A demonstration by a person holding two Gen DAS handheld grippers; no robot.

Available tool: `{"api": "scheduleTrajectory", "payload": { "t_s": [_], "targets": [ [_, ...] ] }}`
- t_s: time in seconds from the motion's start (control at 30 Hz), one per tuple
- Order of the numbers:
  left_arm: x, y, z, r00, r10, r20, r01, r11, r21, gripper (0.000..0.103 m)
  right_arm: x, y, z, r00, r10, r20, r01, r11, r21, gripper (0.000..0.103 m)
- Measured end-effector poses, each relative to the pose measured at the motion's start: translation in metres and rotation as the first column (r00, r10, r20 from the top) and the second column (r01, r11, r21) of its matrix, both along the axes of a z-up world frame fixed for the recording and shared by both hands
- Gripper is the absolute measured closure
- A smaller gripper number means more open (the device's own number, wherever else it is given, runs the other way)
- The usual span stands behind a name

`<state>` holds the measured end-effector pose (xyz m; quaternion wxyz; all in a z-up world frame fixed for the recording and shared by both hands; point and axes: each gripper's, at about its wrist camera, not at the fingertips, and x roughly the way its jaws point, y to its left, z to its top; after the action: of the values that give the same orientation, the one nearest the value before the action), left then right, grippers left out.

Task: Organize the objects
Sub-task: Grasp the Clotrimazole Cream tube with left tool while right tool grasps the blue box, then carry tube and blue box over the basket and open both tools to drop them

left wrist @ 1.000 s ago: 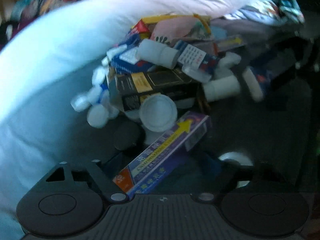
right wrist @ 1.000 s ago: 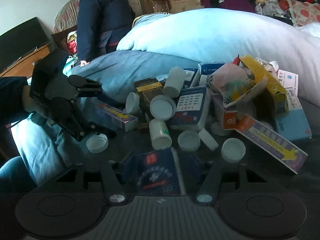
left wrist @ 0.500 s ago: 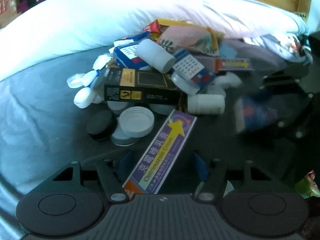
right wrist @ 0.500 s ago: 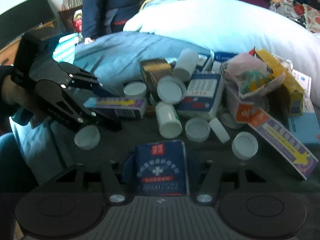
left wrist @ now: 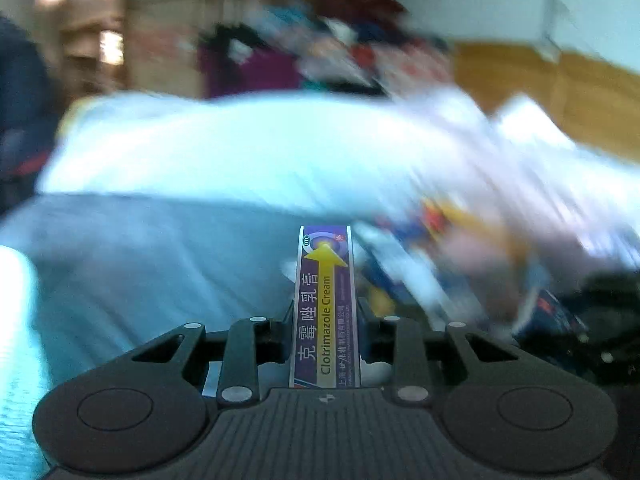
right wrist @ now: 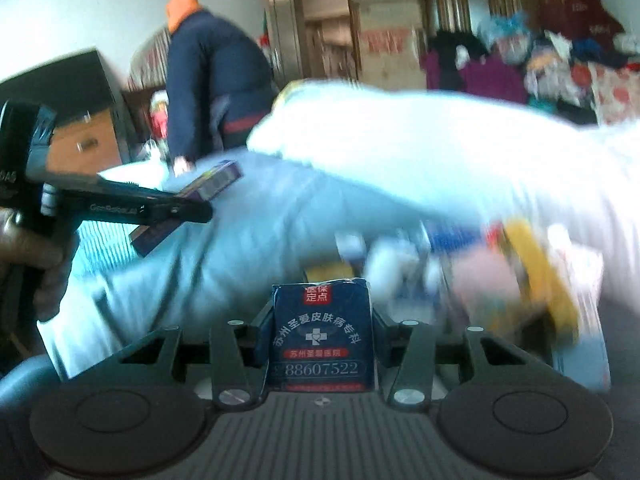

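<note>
Clotrimazole cream box pinched in left gripper, dark blue box clamped in right gripper; both lifted above the bed. Step: carry. Next: find a drop spot, unseen here.

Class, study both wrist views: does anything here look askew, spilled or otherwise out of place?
Yes. A jumble of boxes and bottles lies heaped in no order on the bed, too blurred to itemise. Each gripper holds one item clear of it: the left gripper grips a purple cream box, the right gripper a dark blue box.
</note>
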<state>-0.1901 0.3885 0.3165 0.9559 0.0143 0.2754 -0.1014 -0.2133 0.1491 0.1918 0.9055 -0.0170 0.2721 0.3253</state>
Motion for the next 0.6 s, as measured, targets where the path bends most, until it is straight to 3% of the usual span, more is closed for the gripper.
{"api": "scheduleTrajectory", "payload": {
  "t_s": [0.13,0.33,0.5,0.6],
  "targets": [
    [-0.01,0.041,0.039,0.98,0.184,0.073,-0.187,0.982,0.037,0.072,0.022,0.046,0.049,0.995,0.06,0.08,-0.066,0.995,0.072,0.053],
    [-0.036,0.114,0.076,0.89,0.435,0.133,-0.446,0.893,0.059,0.071,0.04,0.151,0.115,0.956,0.225,0.188,-0.253,0.957,0.142,0.053],
    [-0.051,0.169,0.096,0.812,0.568,0.135,-0.578,0.814,0.057,0.071,0.043,0.233,0.144,0.927,0.327,0.185,-0.358,0.917,0.174,0.053],
    [-0.055,0.192,0.098,0.787,0.605,0.118,-0.614,0.788,0.051,0.071,0.043,0.277,0.151,0.914,0.371,0.162,-0.397,0.9,0.18,0.053]
  ]
}}
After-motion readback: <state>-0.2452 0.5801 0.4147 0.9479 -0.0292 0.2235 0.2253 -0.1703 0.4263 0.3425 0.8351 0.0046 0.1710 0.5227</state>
